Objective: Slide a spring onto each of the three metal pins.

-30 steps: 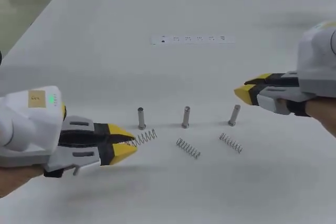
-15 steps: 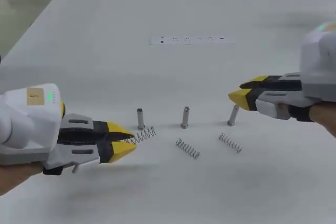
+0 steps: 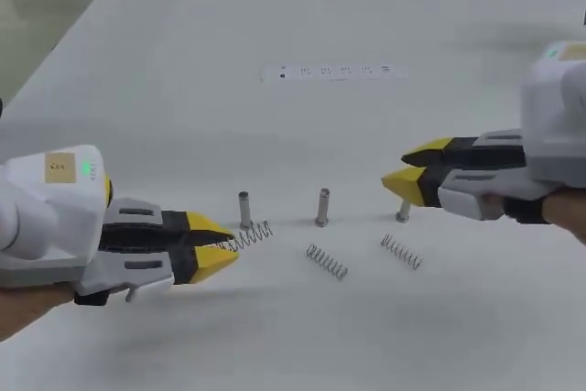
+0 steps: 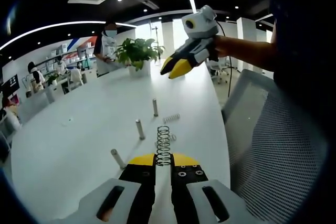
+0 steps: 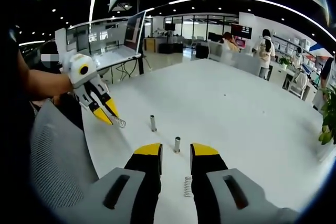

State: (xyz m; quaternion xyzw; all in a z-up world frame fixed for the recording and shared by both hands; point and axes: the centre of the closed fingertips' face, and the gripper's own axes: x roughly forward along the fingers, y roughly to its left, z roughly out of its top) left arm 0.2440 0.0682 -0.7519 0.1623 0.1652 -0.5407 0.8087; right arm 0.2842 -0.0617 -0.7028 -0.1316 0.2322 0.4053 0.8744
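My left gripper [image 3: 227, 249] pinches one spring [image 3: 253, 237] by its end, axis near level, beside upright left pin [image 3: 244, 209]; right gripper [image 3: 396, 172], jaws apart, near right pin [image 3: 403, 215].

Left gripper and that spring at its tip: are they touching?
Touching: in the left gripper view, the left gripper clamps one end of the spring.

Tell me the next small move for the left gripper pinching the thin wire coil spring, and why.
Probably lift the left gripper and tip its thin wire coil spring upright over the nearest short upright metal pin. The jaws are shut on one spring end, the spring sits low beside that pin, and the pin is bare.
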